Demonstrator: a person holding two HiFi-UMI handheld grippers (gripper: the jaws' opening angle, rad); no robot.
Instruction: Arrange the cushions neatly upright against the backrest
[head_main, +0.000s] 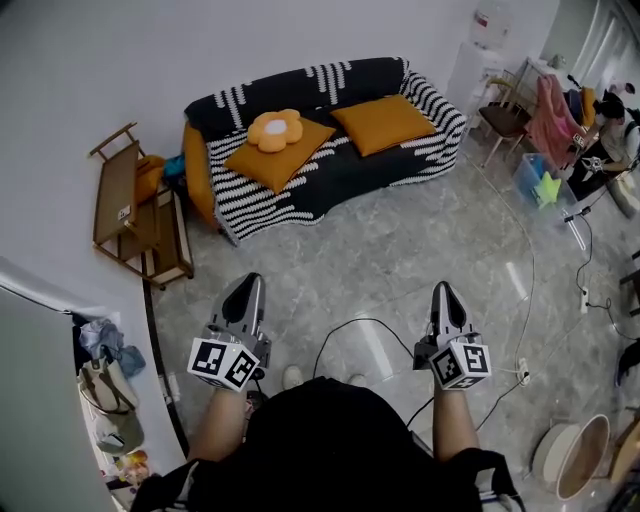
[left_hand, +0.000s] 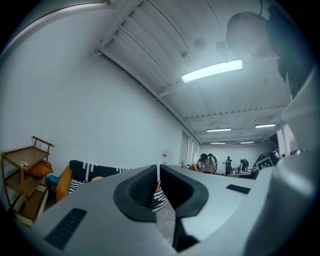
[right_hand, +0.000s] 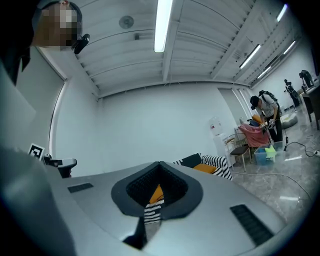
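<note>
Left hand-held gripper (head_main: 250, 282) and right hand-held gripper (head_main: 443, 292) (both closed, empty) face sofa (head_main: 300, 85) past looped cable (head_main: 345, 325).

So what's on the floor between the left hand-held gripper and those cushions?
Nothing: the head view shows bare floor from the left hand-held gripper to the cushions.

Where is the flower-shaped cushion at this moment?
In the head view, the flower-shaped cushion lies on top of the left orange cushion on the striped sofa, left of the other orange cushion.

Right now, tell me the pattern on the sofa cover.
Black and white stripes on the sofa cover, clearest in the head view.
</note>
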